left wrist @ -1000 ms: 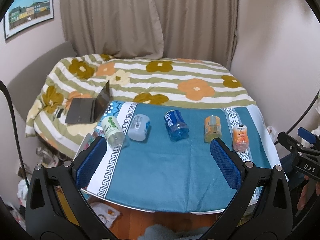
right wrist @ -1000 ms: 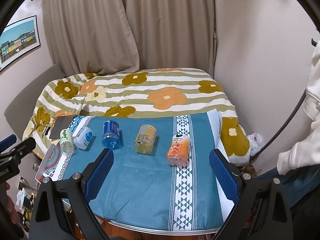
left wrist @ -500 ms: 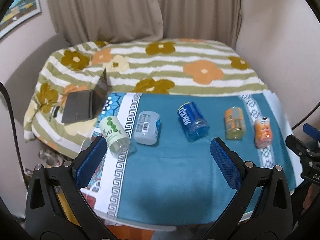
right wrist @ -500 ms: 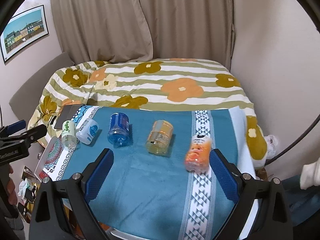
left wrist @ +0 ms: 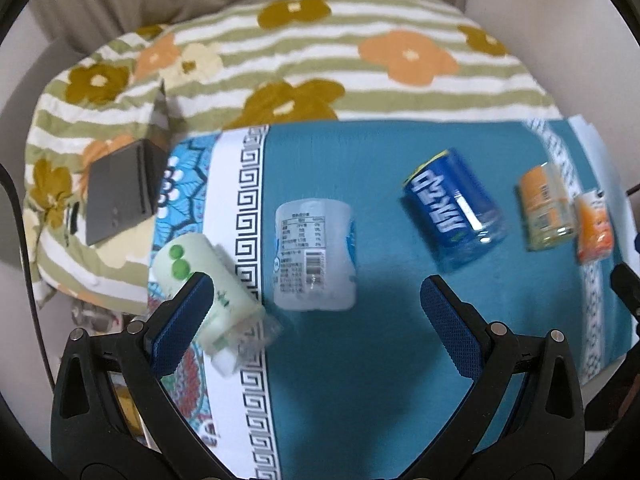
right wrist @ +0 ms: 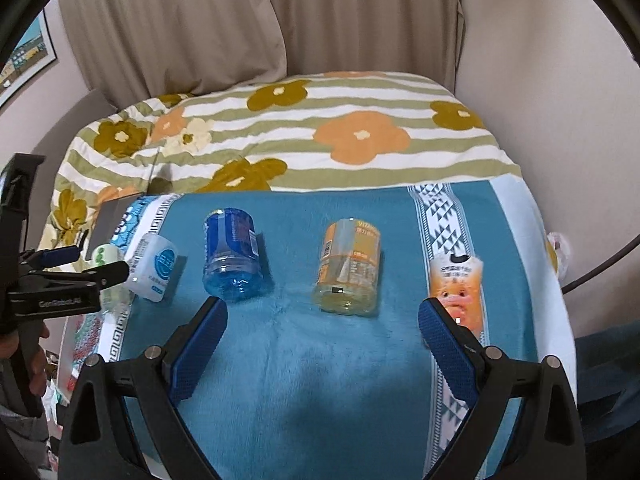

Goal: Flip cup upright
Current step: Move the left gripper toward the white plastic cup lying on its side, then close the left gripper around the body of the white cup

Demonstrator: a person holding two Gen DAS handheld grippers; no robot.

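Five cups lie on their sides in a row across a blue cloth (right wrist: 320, 380) spread on the tabletop, none of them upright. The left gripper (left wrist: 316, 316) hangs with its jaws spread wide and holding nothing, just short of the white cup (left wrist: 314, 256), which lies directly ahead between the lines of its two pads; the cup's long axis runs away from the camera, roughly along the gripper's own pointing direction, so the jaws already span its width. To that gripper's left, a pale green cup (left wrist: 204, 276) lies tilted, partly hidden behind the left pad and overhanging the cloth's patterned border. The blue cup (left wrist: 456, 210) sits ahead and to the right, angled, with an orange-labelled cup (left wrist: 546, 212) and a small orange cup (left wrist: 594, 224) beyond it near the cloth's right edge. The right gripper (right wrist: 322, 346), also wide and empty, hovers over the near part of the cloth with the orange-labelled cup (right wrist: 350, 266) straight ahead and the small orange cup (right wrist: 458, 288) touching the line of its right pad. By position, the left side looks nearer the white and green cups, the right side nearer the two orange ones. A flowered bedspread (right wrist: 360, 136) fills the background.
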